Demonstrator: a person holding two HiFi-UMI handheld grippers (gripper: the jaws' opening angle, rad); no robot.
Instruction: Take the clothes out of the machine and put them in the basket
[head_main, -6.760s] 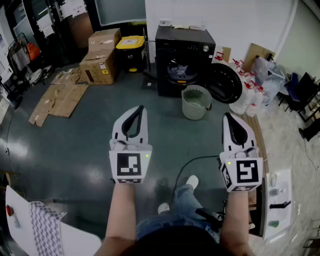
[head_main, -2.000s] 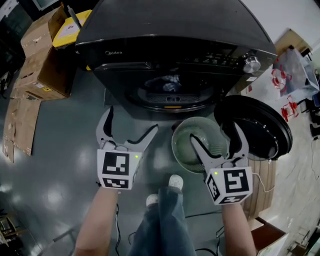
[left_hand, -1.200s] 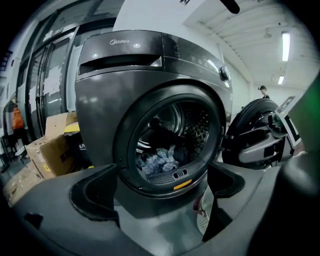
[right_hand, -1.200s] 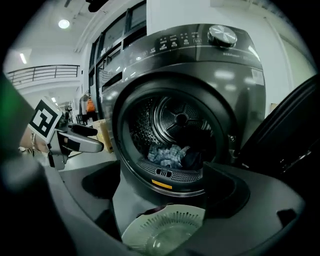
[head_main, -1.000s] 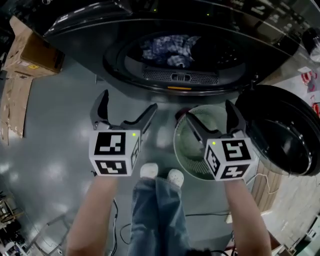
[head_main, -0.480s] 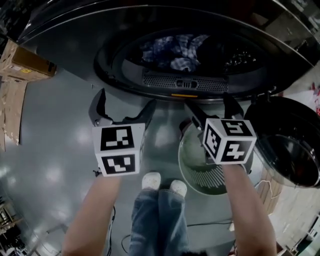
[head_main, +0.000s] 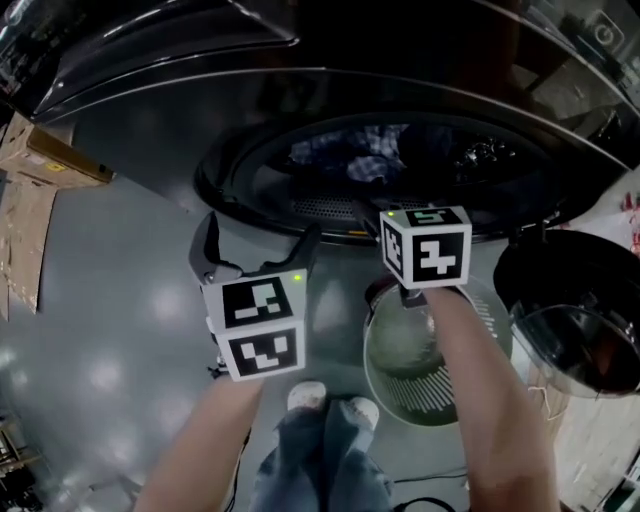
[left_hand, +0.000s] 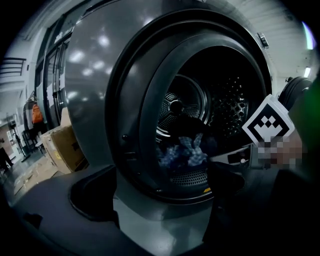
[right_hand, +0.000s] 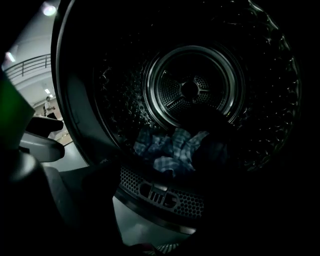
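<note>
Inside the machine's drum (right_hand: 190, 90)
Blue checked clothes (right_hand: 167, 147) lie at the drum's bottom, behind the grille (right_hand: 160, 192) on its front lip, with a dark heap (right_hand: 217, 142), perhaps another garment.

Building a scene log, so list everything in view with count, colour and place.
laundry machine: one, black, straight ahead, drum open
door: one, black, round, open at the right
clothes: small heap, blue checked, at the front bottom of the drum
basket: one, pale green, under the right arm
cardboard boxes: brown, left of the machine; count unclear
floor: grey, glossy
shoes: two, white, on the floor
left gripper: jaws apart, empty, outside the drum
right gripper: jaws apart, empty, at the drum's mouth
</note>
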